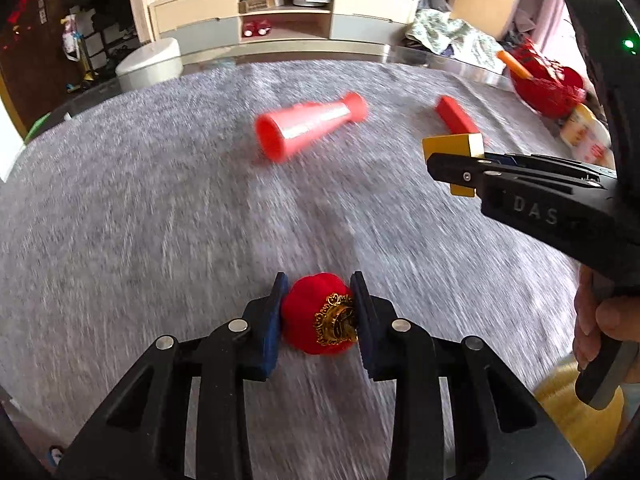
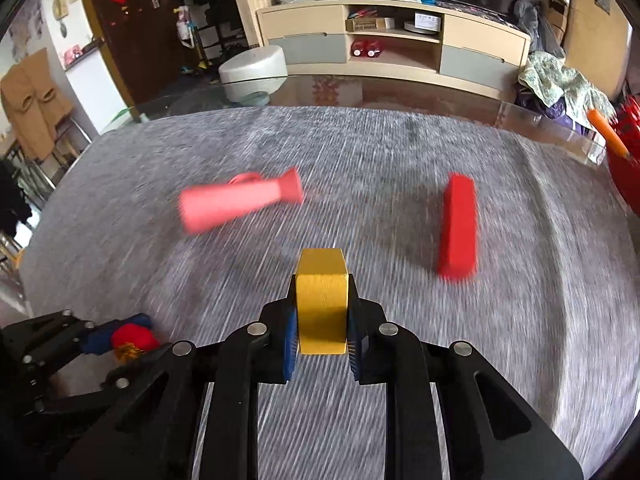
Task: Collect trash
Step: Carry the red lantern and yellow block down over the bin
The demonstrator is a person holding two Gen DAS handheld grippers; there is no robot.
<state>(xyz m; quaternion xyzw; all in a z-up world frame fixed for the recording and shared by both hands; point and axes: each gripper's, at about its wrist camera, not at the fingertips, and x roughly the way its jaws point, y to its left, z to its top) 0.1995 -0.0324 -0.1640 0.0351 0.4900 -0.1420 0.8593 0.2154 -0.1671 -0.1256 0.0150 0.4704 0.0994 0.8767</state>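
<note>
My left gripper [image 1: 318,312] is clenched on a small red lantern-shaped ornament [image 1: 314,314] with a gold cap, its blue pads [image 1: 272,328] pressing the ornament's two sides, just above the grey cloth [image 1: 160,220] that covers the bench; in the right wrist view the same ornament [image 2: 130,340] shows at 8 o'clock, low at the cloth's near edge; my right gripper [image 2: 322,320] grasps a yellow block [image 2: 322,304] between its blue pads, the block upright and standing proud of the fingertips; in the left wrist view that block [image 1: 454,148] sits at 2 o'clock, with my hand [image 1: 600,320] around the black handle at 4 o'clock; on the cloth a pink cone-shaped tube [image 2: 240,200] lies on its side at 10 o'clock of the yellow block, blurred; a red rectangular block [image 2: 458,226] lies at 2 o'clock, well apart from the tube; a red basket [image 1: 546,80] with an orange stick [image 1: 514,64] poking out stands at the bench's far right edge, at 2 o'clock in the left wrist view; beyond the bench stands a cream cabinet [image 2: 392,44] with open shelves.
</note>
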